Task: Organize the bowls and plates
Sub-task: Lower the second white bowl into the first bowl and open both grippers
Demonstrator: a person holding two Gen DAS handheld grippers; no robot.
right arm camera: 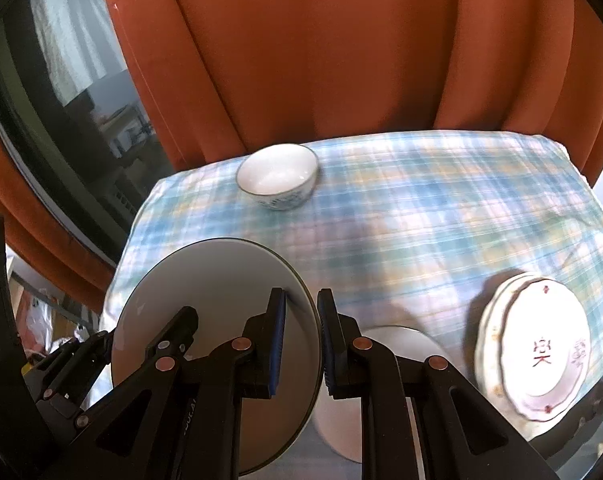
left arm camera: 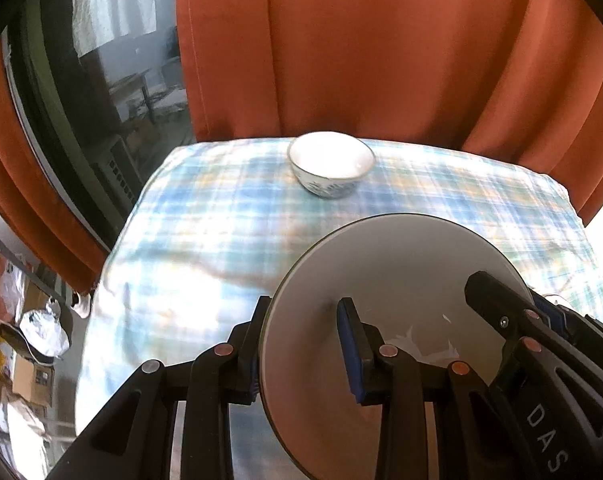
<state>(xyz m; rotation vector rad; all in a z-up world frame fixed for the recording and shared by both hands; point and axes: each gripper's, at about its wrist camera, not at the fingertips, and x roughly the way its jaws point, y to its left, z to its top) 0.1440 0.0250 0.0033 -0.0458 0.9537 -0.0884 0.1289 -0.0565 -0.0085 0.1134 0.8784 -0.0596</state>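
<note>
A plain grey-white plate (left arm camera: 397, 264) is held tilted above the table between both grippers. My left gripper (left arm camera: 301, 344) is shut on its left rim. My right gripper (right arm camera: 301, 344) straddles its right rim (right arm camera: 301, 292), jaws close around it; it also shows in the left wrist view (left arm camera: 497, 304). A white bowl with blue pattern (left arm camera: 330, 164) stands at the far side of the checked tablecloth (left arm camera: 221, 216); it also shows in the right wrist view (right arm camera: 277, 176). Patterned plates with red marks (right arm camera: 541, 344) are stacked at the right.
Another white dish (right arm camera: 397, 344) lies under my right gripper near the table's front. Orange curtains (left arm camera: 361, 48) hang behind the table. A dark window (left arm camera: 101, 92) is at the left, with clutter (left arm camera: 25, 340) on the floor beside the table.
</note>
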